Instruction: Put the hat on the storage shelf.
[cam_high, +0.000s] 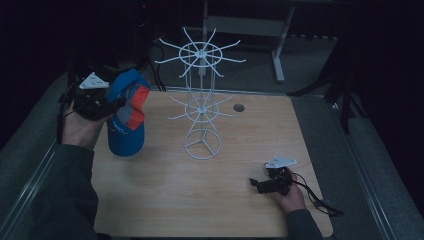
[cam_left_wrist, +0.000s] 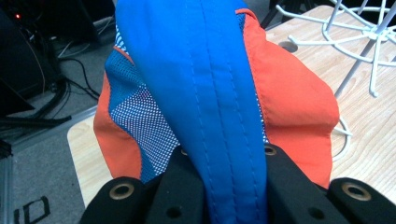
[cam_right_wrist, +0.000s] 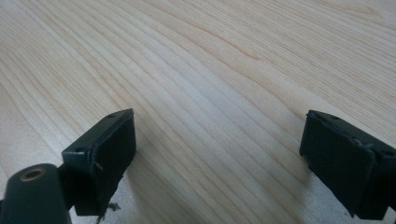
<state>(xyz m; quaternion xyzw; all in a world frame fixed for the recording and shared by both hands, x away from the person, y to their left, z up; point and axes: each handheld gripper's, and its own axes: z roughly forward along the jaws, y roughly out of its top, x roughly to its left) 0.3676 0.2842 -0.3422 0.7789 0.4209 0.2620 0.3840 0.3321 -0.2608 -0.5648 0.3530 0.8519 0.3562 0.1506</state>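
A blue and orange cap (cam_high: 127, 112) hangs in the air over the table's left side, its brim pointing down. My left gripper (cam_high: 116, 101) is shut on the cap's blue fabric (cam_left_wrist: 219, 98), pinched between both jaws. A white wire rack (cam_high: 202, 95) with two tiers of spoke hooks stands at the table's middle, to the right of the cap. My right gripper (cam_high: 256, 184) rests low over the wood near the front right, open, its jaws wide apart with only bare wood (cam_right_wrist: 219, 93) between them.
The wooden table (cam_high: 165, 200) has a round cable hole (cam_high: 238, 107) near its back edge. A cable (cam_high: 320, 200) trails from the right gripper toward the front right corner. Dark floor, cables and a desk frame (cam_high: 280, 45) lie behind the table.
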